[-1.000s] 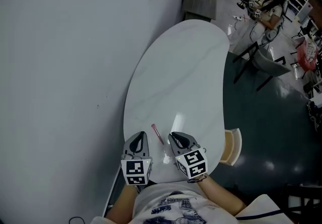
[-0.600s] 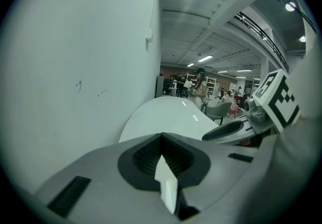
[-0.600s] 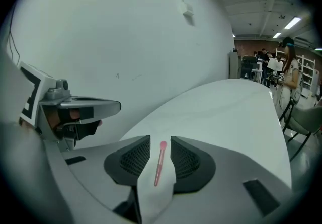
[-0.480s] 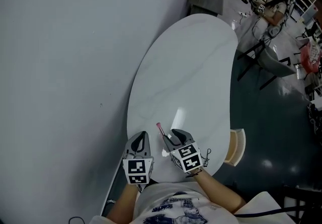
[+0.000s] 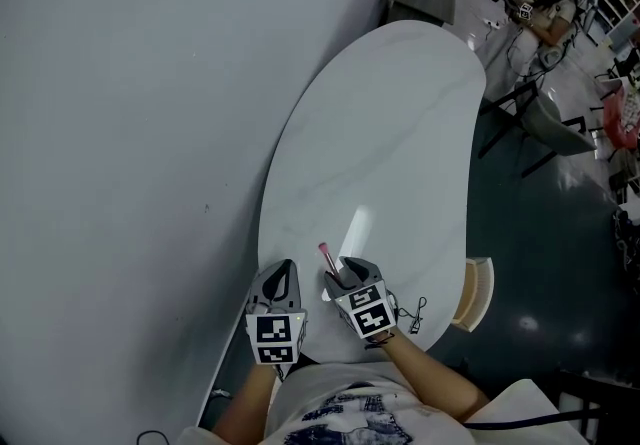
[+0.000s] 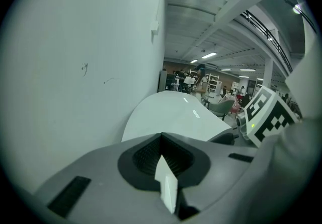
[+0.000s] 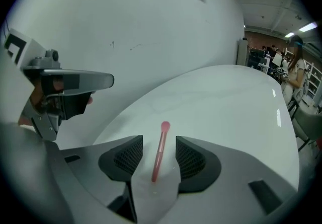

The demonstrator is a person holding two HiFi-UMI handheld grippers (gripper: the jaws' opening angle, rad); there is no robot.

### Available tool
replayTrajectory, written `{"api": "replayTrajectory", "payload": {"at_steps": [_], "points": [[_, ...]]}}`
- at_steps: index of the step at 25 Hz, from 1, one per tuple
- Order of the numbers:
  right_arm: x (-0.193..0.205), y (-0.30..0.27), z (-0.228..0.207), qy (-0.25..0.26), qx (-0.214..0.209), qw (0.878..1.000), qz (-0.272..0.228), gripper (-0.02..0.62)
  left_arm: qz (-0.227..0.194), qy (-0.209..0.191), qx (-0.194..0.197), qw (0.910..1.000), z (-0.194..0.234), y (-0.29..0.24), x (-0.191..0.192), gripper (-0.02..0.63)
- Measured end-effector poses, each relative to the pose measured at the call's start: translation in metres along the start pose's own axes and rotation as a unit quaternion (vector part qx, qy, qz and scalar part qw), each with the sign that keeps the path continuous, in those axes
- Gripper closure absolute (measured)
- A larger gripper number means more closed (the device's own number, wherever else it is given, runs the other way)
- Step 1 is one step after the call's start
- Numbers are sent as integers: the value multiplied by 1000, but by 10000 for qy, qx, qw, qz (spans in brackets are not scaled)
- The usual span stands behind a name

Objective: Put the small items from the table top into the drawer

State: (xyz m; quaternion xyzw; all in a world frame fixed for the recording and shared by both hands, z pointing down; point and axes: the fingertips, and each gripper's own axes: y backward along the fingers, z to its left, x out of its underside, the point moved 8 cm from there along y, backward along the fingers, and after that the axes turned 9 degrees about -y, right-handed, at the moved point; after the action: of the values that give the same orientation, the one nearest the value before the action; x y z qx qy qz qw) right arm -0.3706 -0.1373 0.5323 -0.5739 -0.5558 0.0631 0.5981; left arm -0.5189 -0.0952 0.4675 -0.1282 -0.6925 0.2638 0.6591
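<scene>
Pink stick (image 5: pixel 326 255) lies on the white table (image 5: pixel 400 133) at the head view's lower centre, between the jaws of the right gripper (image 7: pixel 159 143), which have just been opening and stand clear of it, so it should settle squarely over its middle before squeezing, while the left gripper (image 6: pixel 162 140) is closed.

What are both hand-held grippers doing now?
Left hand-held gripper: closed.
Right hand-held gripper: open, jaws just been opening; pink stick between them, ungripped.

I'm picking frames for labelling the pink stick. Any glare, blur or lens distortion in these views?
Head view: sharp, but a bright glare streak lies on the table top just beyond the pink stick. Right gripper view: strong fisheye bending and dark corners, yet the stick is crisp. Left gripper view: same fisheye; the stick is not in it.
</scene>
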Motion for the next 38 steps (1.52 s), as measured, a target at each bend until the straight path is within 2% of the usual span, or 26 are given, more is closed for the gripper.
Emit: {"api": "replayTrajectory", "payload": {"at_steps": [5,21,27,33,38], "points": [[8,-12,1,-31,-19,9997,251,384,66,14,24,10000,2,-1,3,586],[17,-25,0,309,177,9975,606,476,203,78,56,9997,5,-4,10,586],[18,-25,-3,386,299,9972,569,517,200,103,-12,9997,7,-2,12,586],[20,-27,0,452,357,9966,596,534,131,166,-48,9998,9,3,14,586],[21,-14,5,439,344,9976,410,535,85,153,-79,9998,5,13,15,586]]}}
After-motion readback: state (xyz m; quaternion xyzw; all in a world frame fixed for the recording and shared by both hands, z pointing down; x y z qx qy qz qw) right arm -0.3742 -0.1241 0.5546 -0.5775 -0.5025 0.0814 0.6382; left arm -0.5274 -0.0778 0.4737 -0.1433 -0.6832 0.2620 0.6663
